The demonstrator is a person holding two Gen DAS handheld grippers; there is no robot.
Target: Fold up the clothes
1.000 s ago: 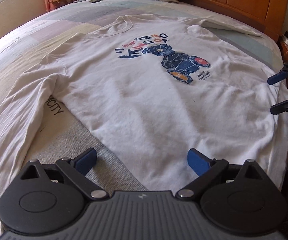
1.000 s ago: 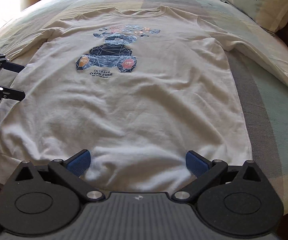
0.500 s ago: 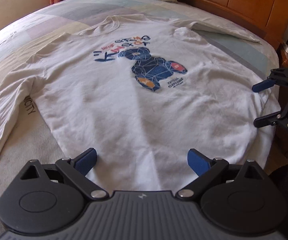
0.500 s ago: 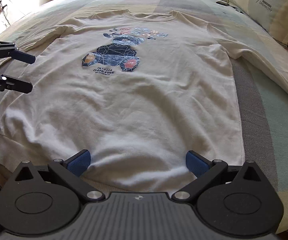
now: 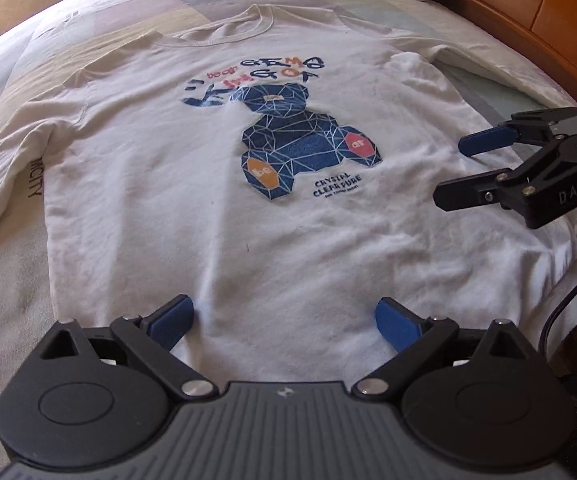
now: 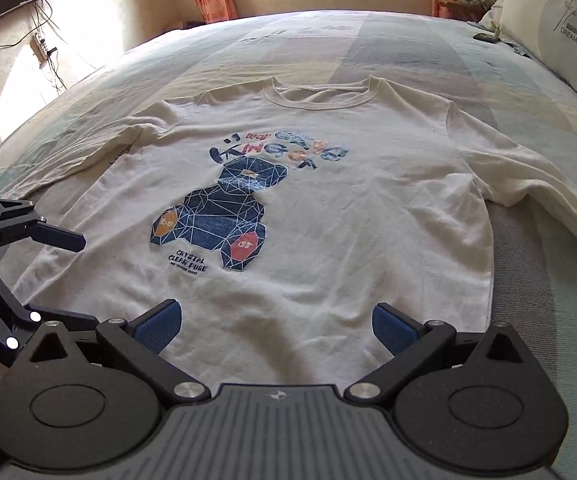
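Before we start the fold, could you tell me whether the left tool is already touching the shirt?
Cannot tell. In the left wrist view the left tool is open over the shirt hem, but no view shows contact or a gap plainly.

Black two-finger grippers: left gripper [image 5: 284, 322], right gripper [image 6: 276, 324]. Blue ribbed pads [image 5: 172, 320], silver pivot screws, grey ribbed housings, white "DAS" lettering.
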